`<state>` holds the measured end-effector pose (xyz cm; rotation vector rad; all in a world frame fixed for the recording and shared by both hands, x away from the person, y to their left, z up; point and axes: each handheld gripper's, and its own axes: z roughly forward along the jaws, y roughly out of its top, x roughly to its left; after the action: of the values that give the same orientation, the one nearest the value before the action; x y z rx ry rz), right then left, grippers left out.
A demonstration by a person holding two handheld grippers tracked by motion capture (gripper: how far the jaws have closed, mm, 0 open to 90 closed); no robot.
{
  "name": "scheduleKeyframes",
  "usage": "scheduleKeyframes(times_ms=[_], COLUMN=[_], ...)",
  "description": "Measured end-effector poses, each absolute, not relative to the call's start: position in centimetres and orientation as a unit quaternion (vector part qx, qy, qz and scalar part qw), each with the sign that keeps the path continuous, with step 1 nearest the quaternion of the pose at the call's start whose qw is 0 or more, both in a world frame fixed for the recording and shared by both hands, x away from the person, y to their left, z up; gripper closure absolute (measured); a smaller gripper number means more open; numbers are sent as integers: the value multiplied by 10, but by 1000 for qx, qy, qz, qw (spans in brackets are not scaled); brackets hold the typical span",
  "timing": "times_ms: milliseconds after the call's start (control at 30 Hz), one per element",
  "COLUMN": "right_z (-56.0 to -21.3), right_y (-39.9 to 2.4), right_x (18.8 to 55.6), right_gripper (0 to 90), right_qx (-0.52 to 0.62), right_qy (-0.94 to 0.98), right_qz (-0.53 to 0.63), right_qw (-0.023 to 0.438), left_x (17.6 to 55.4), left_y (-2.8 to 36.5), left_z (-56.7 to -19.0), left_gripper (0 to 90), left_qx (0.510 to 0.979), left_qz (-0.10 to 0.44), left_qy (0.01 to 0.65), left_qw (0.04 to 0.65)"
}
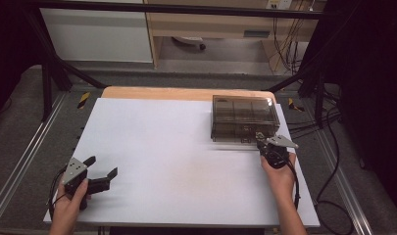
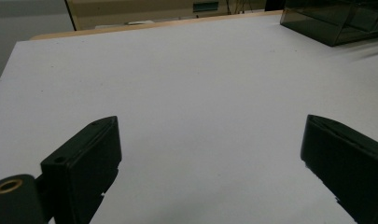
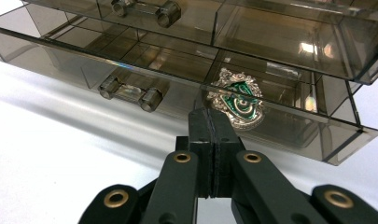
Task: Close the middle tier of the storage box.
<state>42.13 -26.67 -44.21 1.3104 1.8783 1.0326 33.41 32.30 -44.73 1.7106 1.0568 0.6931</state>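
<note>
While the right gripper [image 3: 210, 122] is held with its jaws pressed flat together and nothing between them, the smoked drawer box [image 1: 243, 117] is found directly ahead at twelve o'clock in the right gripper view, its long axis running from nine to three. A green and silver crest badge [image 3: 240, 103] is seen in the lower drawer [image 3: 289, 128] just past the fingertips (whether it is touched cannot be told). The left gripper [image 1: 102, 175] is kept wide open and empty at seven o'clock on the bench [image 1: 176, 161], so the right hand is judged nearer.
</note>
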Motion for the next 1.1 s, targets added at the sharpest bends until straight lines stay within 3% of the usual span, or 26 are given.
scheduleKeyframes(times_ms=[1100], right_z=[-446], right_y=[-268], right_x=[426], right_gripper=[900], right_qx=[506], right_qy=[684], right_qz=[414], right_qw=[323], left_x=[335], left_y=[322], left_z=[-448], left_gripper=[53], left_qx=[703], left_qz=[286], left_qy=[435], left_qw=[484])
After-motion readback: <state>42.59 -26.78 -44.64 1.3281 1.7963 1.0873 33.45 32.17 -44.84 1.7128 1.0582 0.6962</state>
